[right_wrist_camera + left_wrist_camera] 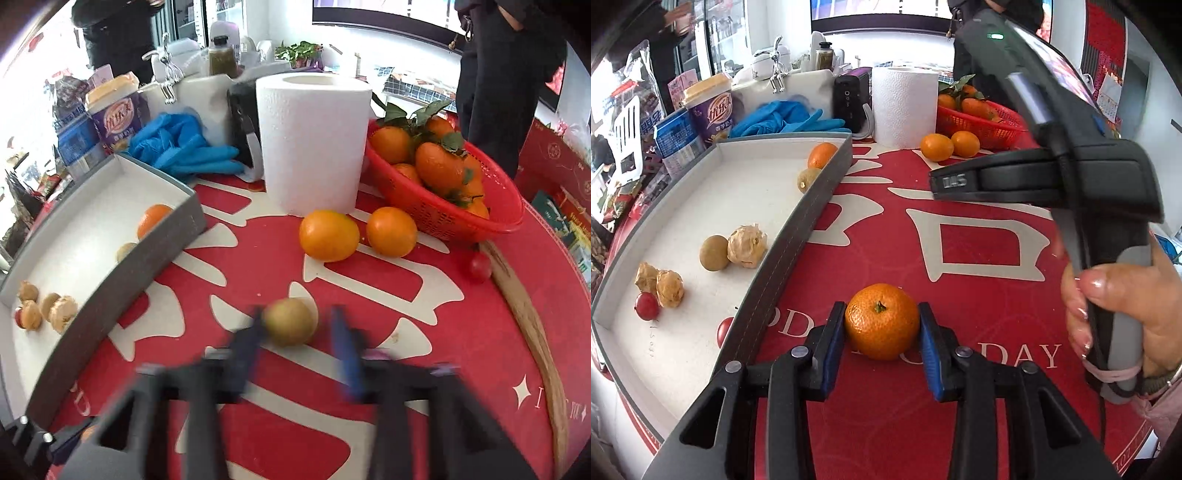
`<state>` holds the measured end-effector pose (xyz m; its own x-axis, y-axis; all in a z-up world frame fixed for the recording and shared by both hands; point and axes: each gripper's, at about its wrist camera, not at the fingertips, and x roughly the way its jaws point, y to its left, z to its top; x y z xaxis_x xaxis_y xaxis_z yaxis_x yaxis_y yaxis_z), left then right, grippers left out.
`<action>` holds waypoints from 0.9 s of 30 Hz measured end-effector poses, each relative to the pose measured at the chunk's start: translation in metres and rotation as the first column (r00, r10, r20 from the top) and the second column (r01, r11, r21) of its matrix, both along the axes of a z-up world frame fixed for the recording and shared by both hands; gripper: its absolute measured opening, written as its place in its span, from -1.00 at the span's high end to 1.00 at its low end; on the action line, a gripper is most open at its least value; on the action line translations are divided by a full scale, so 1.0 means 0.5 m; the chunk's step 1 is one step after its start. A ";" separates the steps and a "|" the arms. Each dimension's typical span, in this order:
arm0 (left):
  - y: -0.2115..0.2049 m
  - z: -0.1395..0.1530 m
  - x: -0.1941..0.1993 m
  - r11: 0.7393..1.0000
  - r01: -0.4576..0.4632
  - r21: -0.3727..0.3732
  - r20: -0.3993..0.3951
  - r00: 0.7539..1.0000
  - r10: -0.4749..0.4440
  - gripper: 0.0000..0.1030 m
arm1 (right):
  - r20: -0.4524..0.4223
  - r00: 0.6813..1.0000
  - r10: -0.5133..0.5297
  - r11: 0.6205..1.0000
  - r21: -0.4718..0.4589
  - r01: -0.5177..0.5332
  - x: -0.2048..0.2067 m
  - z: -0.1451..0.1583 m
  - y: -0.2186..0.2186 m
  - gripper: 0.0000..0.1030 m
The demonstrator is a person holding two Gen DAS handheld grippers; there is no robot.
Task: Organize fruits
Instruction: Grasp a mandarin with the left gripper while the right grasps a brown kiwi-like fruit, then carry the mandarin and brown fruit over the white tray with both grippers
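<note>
My left gripper point(882, 325) is shut on a tangerine point(882, 321), with a blue pad pressed on each side, just above the red cloth. Left of it lies a grey-walled white tray point(820, 206) holding a tangerine point(822, 155), two small green-brown fruits point(714, 253), lumpy walnut-like pieces point(747, 246) and a cherry tomato point(647, 306). In the right wrist view my right gripper point(299, 332) is blurred around a small green-brown fruit point(290, 321) on the cloth. Its left finger touches the fruit; a gap shows at the right finger point(343, 339). A hand point(1126, 314) holds that gripper's handle.
Two loose oranges point(328, 235) and a cherry tomato point(480, 267) lie near a red basket point(443, 218) of leafy tangerines. Behind stand a paper roll point(314, 144), blue gloves point(184, 147) and a purple cup point(118, 114). A person in dark clothes point(498, 74) stands at the back right.
</note>
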<state>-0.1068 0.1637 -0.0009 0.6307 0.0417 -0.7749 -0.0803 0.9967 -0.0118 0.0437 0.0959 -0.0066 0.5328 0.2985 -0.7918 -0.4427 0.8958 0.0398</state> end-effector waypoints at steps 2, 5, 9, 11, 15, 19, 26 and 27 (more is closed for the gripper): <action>0.002 0.002 -0.003 1.000 0.008 -0.014 -0.001 1.000 -0.008 0.21 | -0.029 1.000 -0.005 0.999 0.049 0.006 -0.001 0.002 -0.025 0.42; 0.008 0.016 -0.009 0.998 0.018 -0.053 0.012 1.000 -0.017 0.21 | -0.091 0.996 -0.010 0.990 0.136 0.022 -0.005 0.010 -0.071 0.42; 0.018 0.054 -0.020 0.998 0.014 -0.057 0.066 0.998 -0.011 0.21 | -0.107 0.994 -0.029 0.985 0.168 0.047 -0.021 0.034 -0.109 0.42; 0.030 0.072 -0.023 0.998 0.003 -0.061 0.088 0.996 0.002 0.21 | -0.102 0.994 -0.026 0.984 0.173 0.044 -0.028 0.042 -0.114 0.42; 0.078 0.102 -0.030 0.997 -0.055 -0.053 0.124 0.990 0.062 0.21 | -0.108 0.994 -0.006 0.981 0.194 0.027 -0.033 0.058 -0.095 0.42; 0.128 0.109 -0.036 0.991 -0.127 -0.033 0.135 0.982 0.131 0.21 | -0.097 0.995 0.035 0.980 0.197 -0.015 -0.049 0.071 -0.055 0.42; 0.209 0.097 -0.041 0.975 -0.220 -0.012 0.132 0.967 0.219 0.21 | -0.069 0.991 0.113 0.978 0.181 -0.099 -0.077 0.093 0.036 0.42; 0.215 0.097 -0.043 0.974 -0.225 -0.011 0.133 0.965 0.224 0.21 | -0.067 0.990 0.123 0.978 0.178 -0.110 -0.081 0.096 0.048 0.42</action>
